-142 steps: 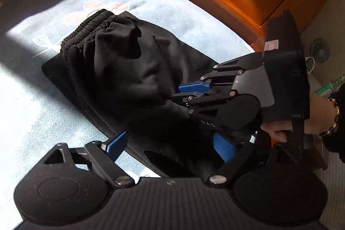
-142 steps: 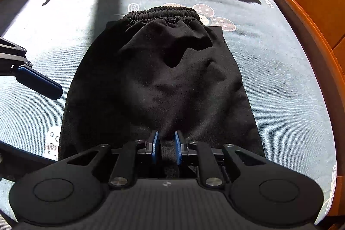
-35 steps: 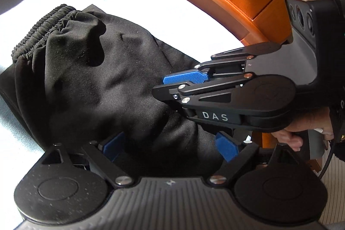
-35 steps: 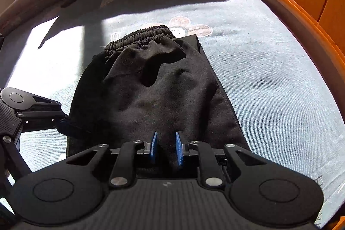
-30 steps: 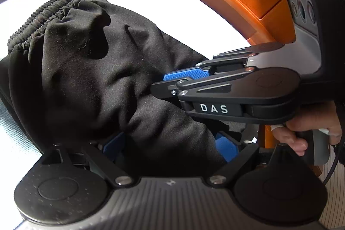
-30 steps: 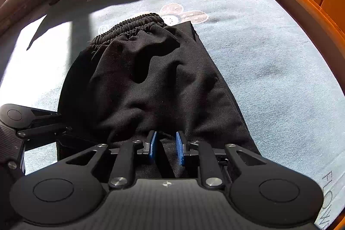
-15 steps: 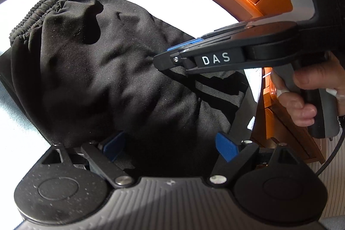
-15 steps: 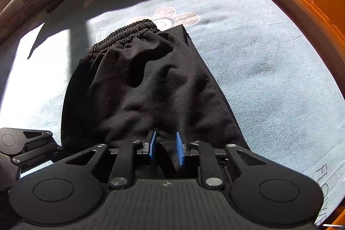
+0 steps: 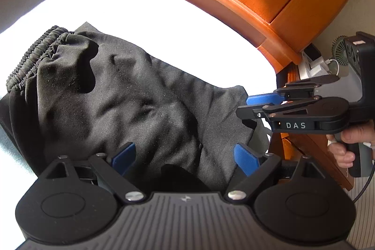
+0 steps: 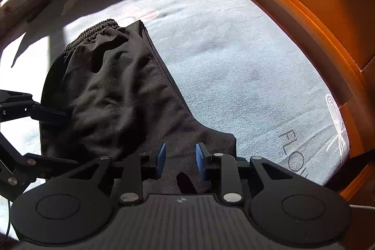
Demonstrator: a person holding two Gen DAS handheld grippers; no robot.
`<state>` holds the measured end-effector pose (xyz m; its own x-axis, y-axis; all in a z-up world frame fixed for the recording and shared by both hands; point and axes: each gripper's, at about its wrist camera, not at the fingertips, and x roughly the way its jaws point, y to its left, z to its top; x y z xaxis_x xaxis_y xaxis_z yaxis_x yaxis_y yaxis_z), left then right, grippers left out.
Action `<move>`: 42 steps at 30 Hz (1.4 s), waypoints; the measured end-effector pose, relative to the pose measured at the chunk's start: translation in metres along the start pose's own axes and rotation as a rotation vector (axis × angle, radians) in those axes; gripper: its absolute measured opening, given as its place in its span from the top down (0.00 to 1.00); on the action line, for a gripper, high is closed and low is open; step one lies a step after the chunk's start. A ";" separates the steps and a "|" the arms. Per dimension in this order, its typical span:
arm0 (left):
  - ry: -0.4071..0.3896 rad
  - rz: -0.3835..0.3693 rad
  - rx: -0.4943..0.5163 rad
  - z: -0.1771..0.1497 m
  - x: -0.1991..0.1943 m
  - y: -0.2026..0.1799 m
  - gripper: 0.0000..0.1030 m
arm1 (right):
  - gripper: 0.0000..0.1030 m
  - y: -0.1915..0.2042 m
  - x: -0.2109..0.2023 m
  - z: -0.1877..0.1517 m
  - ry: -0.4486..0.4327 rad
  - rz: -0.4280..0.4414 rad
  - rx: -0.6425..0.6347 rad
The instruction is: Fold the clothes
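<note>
Sunlit grey-blue bedding (image 10: pixel 234 67) spreads beside an orange wooden bed frame (image 10: pixel 311 13). On it lie black shorts (image 9: pixel 121 100), waistband far. Left gripper (image 9: pixel 185 156) gapes wide around the near hem; right gripper (image 10: pixel 180 161), narrowly parted, has cloth between its pads.
</note>
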<state>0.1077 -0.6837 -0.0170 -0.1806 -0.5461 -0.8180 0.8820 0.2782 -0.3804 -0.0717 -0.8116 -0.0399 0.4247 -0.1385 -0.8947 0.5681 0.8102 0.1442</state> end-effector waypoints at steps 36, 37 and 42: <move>0.046 0.256 -0.125 -0.096 -0.008 -0.062 0.10 | 0.68 -0.002 -0.026 -0.032 -0.048 0.084 -0.188; 0.052 0.247 -0.135 -0.100 -0.006 -0.062 0.10 | 0.65 0.004 -0.018 -0.033 -0.049 0.082 -0.232; 0.034 0.260 -0.150 -0.108 -0.019 -0.056 0.10 | 0.64 0.011 0.018 -0.038 0.046 0.016 -0.328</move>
<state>0.0149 -0.6035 -0.0271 0.0259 -0.4149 -0.9095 0.8266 0.5206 -0.2139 -0.0844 -0.7832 -0.0708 0.3950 -0.1046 -0.9127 0.3016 0.9532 0.0212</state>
